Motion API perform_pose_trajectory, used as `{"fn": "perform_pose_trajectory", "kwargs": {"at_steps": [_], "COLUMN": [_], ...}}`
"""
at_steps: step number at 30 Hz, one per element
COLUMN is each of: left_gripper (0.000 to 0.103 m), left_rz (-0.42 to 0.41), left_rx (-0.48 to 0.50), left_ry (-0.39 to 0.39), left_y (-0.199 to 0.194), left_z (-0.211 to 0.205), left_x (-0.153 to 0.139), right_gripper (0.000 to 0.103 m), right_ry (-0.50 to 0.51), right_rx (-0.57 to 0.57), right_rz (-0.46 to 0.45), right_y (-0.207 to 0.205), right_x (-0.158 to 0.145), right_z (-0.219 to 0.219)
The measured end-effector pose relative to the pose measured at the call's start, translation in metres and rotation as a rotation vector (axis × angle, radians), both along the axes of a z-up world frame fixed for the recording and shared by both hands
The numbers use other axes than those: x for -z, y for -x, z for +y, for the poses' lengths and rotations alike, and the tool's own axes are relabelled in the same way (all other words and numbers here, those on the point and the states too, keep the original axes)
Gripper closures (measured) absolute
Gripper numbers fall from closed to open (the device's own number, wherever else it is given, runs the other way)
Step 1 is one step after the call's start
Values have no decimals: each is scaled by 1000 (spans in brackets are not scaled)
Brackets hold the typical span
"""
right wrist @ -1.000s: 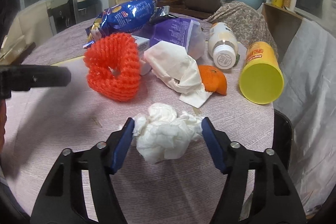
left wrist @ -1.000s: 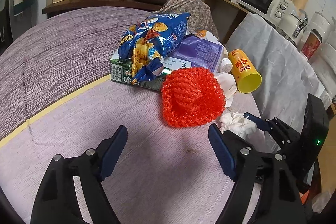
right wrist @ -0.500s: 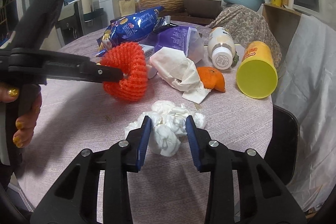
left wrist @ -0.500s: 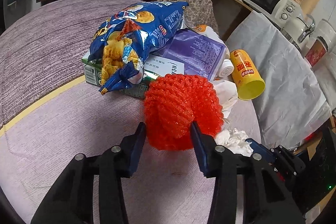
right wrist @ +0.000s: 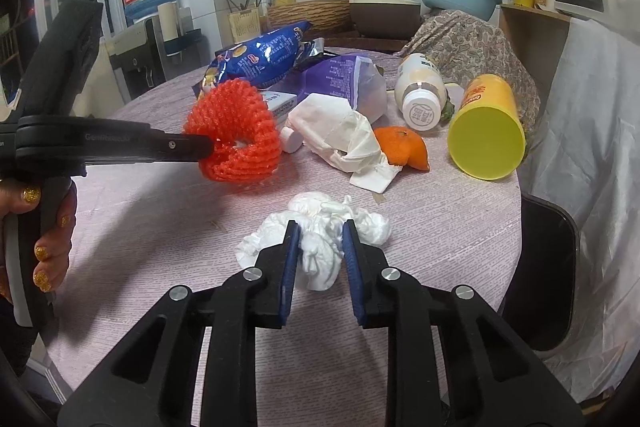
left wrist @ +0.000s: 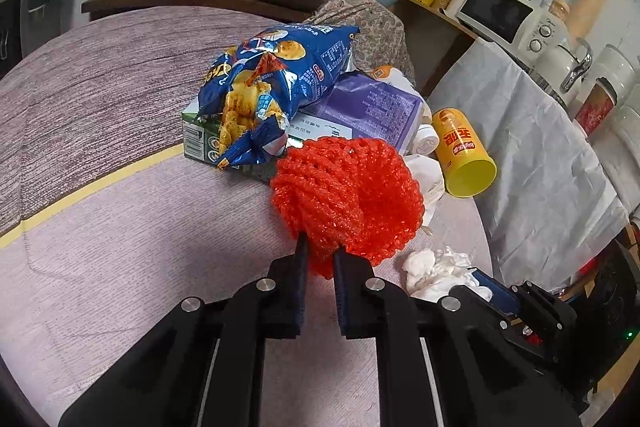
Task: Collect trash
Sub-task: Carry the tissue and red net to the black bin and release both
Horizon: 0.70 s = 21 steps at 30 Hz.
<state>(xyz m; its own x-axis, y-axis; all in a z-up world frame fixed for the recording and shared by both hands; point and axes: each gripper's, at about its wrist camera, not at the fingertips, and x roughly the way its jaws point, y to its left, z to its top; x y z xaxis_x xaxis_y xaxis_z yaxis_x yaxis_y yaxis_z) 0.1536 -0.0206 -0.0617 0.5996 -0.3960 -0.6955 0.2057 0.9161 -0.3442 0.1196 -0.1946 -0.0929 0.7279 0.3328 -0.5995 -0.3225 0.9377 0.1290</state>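
A red foam fruit net (left wrist: 348, 195) lies on the purple tablecloth (left wrist: 120, 247) in front of the trash pile. My left gripper (left wrist: 320, 247) is closing, and its pads pinch the net's near edge. In the right wrist view the same net (right wrist: 236, 139) shows as a ring, with the left gripper (right wrist: 204, 147) reaching it from the left. A crumpled white tissue (right wrist: 316, 259) lies nearer the table's front. My right gripper (right wrist: 318, 231) is closing with the tissue squeezed between its blue pads. The tissue (left wrist: 432, 267) also shows at lower right in the left wrist view.
Behind the net lie a blue chip bag (left wrist: 280, 83), a green carton (left wrist: 196, 139), a purple pack (left wrist: 372, 107), a yellow can (right wrist: 484, 135), a white bottle (right wrist: 420, 95), orange peel (right wrist: 404, 147) and a paper wrapper (right wrist: 340, 131). A black chair (right wrist: 548, 267) stands at the table's right edge.
Both grippers have gone from wide apart to nearly closed. The left one moved up to the red net and pinched its edge. The right one squeezed the white tissue.
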Motion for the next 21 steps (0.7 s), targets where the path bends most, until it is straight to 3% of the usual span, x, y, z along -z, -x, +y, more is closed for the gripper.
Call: {"fn": "perform_pose_trajectory", "kwargs": {"at_steps": [14,21], "left_gripper": [91,91], "left_rz": [-63,-93], "left_rx": [75,184], "left_ry": [18,0], "left_y": [28,29], "left_z": [-21,-61], "left_x": [-15,-27], "right_gripper": [86,86], "right_ry": [-46,-46], "right_rx": [21,153], "right_rz": [-31,-91], "right_y": [19,24], "right_x": [-7,-20], "right_z": [-18,-68]}}
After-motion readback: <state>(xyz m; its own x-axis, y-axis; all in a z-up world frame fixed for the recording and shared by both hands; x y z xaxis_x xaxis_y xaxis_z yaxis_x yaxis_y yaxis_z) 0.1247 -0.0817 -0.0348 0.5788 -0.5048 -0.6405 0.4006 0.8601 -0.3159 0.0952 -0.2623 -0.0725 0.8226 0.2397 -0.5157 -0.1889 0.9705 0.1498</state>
